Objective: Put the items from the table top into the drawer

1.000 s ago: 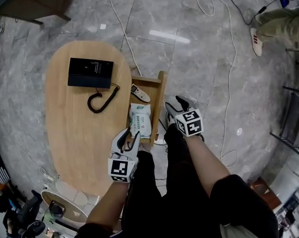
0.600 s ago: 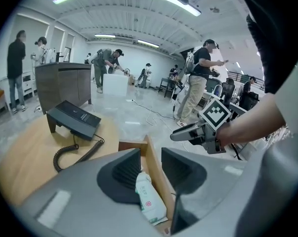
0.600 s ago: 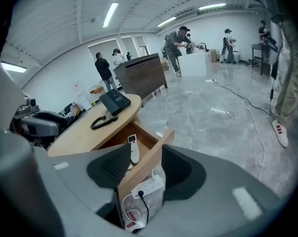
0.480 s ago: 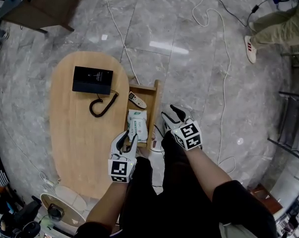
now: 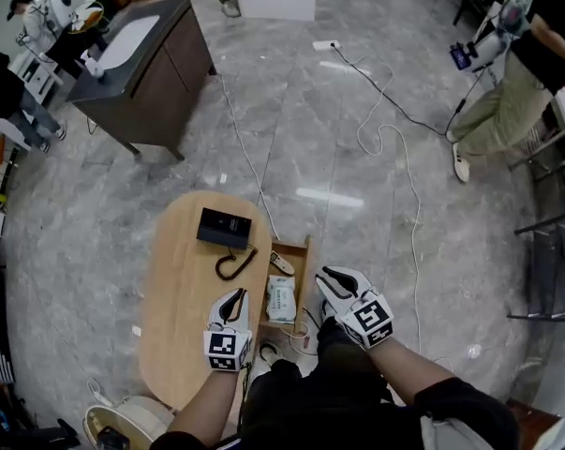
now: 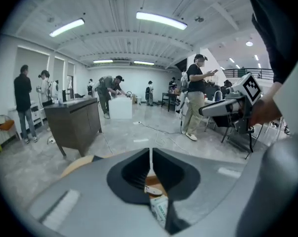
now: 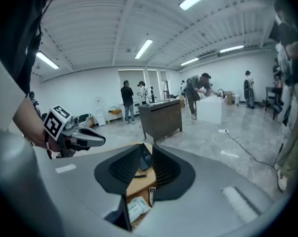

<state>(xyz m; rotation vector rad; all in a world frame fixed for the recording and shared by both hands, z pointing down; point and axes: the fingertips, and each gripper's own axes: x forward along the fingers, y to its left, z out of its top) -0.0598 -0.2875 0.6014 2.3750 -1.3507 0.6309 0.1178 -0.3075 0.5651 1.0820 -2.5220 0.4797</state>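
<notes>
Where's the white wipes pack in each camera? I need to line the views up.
Head view: wipes pack in the open drawer, just right of the table.
Left gripper view: wipes pack at bottom centre, seen low between the jaws.
Right gripper view: wipes pack at the bottom, left of centre.
Shared landmark: the remote control next to it in the drawer.
</notes>
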